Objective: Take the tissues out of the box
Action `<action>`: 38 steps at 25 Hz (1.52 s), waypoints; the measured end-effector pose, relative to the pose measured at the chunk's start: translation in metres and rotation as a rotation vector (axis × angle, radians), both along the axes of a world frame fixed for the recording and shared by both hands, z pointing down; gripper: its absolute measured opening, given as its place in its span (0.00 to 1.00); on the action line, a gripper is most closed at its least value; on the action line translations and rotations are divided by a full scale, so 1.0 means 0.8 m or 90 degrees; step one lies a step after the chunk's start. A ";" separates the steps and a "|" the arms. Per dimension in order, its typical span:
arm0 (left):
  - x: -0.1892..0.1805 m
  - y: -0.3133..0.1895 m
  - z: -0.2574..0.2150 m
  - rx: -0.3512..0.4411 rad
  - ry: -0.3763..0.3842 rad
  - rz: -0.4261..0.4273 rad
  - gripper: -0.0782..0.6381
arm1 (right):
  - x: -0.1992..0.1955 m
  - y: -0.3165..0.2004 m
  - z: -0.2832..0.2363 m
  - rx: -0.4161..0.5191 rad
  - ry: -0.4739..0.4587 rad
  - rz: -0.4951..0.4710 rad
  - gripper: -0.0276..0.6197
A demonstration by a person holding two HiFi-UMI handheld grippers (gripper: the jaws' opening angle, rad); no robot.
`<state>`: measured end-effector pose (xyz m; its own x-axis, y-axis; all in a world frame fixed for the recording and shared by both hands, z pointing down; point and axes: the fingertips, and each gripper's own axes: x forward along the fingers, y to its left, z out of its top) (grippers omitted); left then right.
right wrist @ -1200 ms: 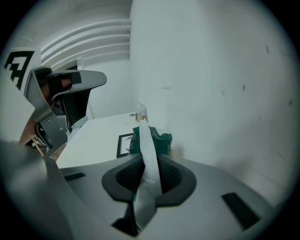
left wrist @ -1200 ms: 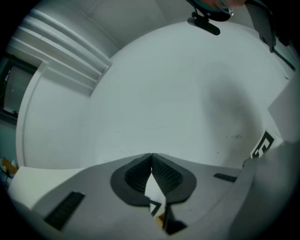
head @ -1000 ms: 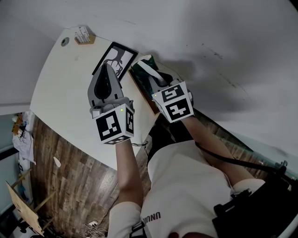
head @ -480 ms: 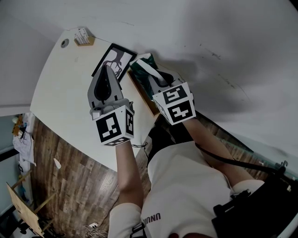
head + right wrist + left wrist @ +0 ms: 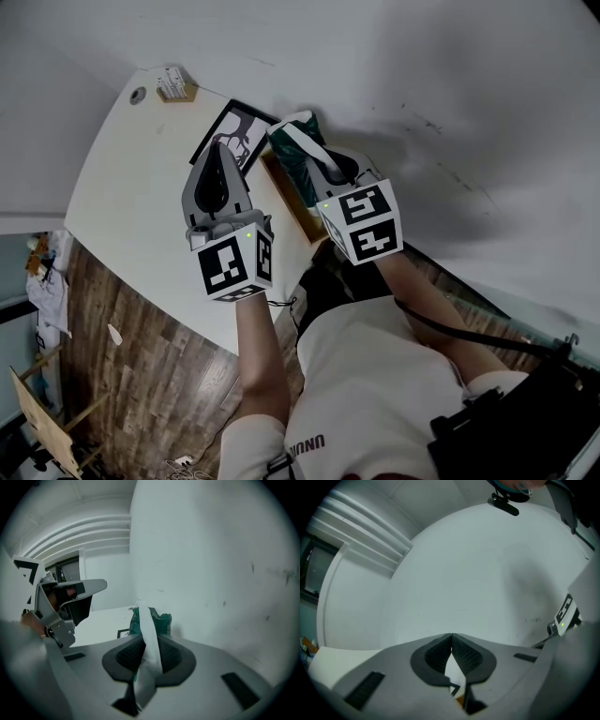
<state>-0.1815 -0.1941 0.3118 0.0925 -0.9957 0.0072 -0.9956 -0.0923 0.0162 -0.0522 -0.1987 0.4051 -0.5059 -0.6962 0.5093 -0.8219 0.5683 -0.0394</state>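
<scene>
Tissue [image 5: 145, 618] at centre of right gripper view, stretched up from green box [image 5: 164, 623] by wall. My right gripper [image 5: 147, 643] clamped on it. One sheet part out, not yet free; rest inside. Left gripper [image 5: 451, 641] pinched empty, left of it, above table [image 5: 131, 187].

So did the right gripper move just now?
Yes, a little. In the head view the right gripper edged rightward, away from the framed picture on the table, white tissue pinched in it.
</scene>
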 end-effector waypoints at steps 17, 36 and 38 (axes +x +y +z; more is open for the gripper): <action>0.007 -0.001 -0.005 0.007 -0.003 0.003 0.13 | 0.006 -0.003 -0.047 0.064 -0.028 0.001 0.15; 0.005 0.000 -0.007 0.009 -0.008 0.003 0.13 | 0.006 -0.002 -0.071 0.093 -0.047 0.001 0.14; 0.005 0.000 -0.007 0.009 -0.010 0.005 0.13 | 0.006 -0.001 -0.071 0.094 -0.046 0.002 0.14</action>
